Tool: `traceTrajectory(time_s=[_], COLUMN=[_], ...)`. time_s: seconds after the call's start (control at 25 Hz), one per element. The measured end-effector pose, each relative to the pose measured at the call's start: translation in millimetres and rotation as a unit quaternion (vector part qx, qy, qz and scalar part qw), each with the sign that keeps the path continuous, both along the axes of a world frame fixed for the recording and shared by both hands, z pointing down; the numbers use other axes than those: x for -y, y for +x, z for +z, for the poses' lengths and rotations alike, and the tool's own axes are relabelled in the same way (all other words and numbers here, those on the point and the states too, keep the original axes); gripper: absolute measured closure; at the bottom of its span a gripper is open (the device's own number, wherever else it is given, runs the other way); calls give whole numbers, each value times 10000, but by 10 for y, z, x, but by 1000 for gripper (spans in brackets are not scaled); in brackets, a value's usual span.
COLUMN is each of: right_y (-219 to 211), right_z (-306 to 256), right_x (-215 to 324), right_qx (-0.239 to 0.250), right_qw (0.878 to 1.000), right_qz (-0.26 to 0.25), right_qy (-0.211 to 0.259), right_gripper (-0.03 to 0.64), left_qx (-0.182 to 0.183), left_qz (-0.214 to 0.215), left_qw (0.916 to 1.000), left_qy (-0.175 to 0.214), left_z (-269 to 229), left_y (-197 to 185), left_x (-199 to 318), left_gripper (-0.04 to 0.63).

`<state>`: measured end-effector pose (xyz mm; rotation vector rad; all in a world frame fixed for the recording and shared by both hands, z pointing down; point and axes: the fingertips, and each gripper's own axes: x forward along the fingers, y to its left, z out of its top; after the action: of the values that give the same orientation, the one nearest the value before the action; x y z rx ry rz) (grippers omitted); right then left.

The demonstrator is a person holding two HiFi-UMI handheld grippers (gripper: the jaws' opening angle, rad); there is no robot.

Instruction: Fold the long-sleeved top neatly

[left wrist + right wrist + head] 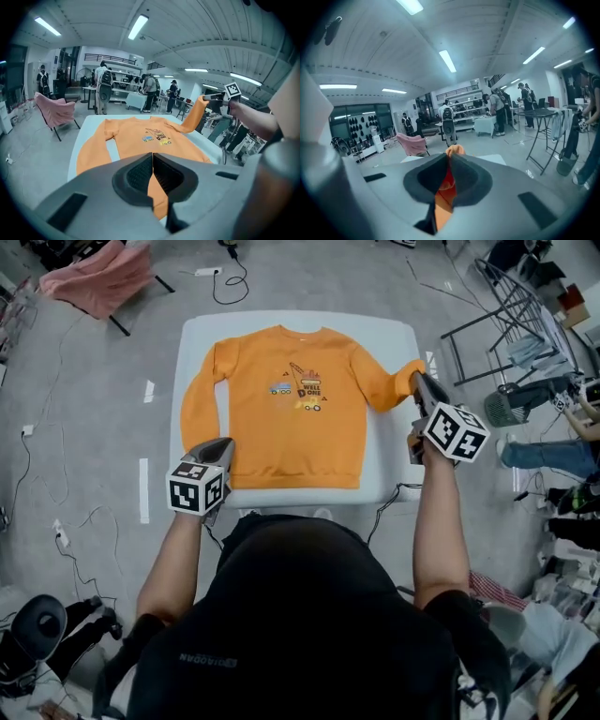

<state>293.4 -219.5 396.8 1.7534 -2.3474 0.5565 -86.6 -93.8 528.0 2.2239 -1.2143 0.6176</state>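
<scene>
An orange long-sleeved top with a digger print lies flat, front up, on the white table. My right gripper is shut on the cuff of its right-hand sleeve and holds it up off the table's right side. In the right gripper view the orange cuff pokes out between the closed jaws of the right gripper. My left gripper hovers by the hem's left corner, jaws shut, with nothing visibly pinched. From the left gripper I see the top and the raised sleeve.
A pink cloth is draped over a chair at the back left. A metal drying rack stands at the back right, and cables run across the floor. People stand by tables far behind.
</scene>
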Motion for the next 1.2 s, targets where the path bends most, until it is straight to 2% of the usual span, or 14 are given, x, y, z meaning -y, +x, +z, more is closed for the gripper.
traceTrajectory(time_s=[0.2,0.36,0.72,0.92,1.04,1.2], right_y=[-768,-1421,-2816,-3371,-3566,-3728], right_z=[-381,-346,346,1102,1452,1688], right_x=[418,624,836,906,962,1098], right_qx=[-147,-357,-1106,-1684,-1824,-1734], right_qw=[9982,9956,9791,9549,9479,9507], right_qz=[-474,-836,-1664,-2152,-2177,-2010], right_qy=[324,221,-384,-1165,-1442,-1602], right_gripper=[583,583,583,583,581,580], left_qx=[-46,-49,283,142,50,0], left_qz=[-52,-81,9,-187,-329,-446], left_qw=[10000,10000,9995,9992,9986,9980], left_qy=[67,22,-137,-309,-404,-455], left_z=[-29,-15,198,284,339,357], left_y=[-372,-707,-1321,-1409,-1392,-1374], left_x=[75,96,-12,-61,-81,-119], left_gripper=[589,589,589,589,589,589])
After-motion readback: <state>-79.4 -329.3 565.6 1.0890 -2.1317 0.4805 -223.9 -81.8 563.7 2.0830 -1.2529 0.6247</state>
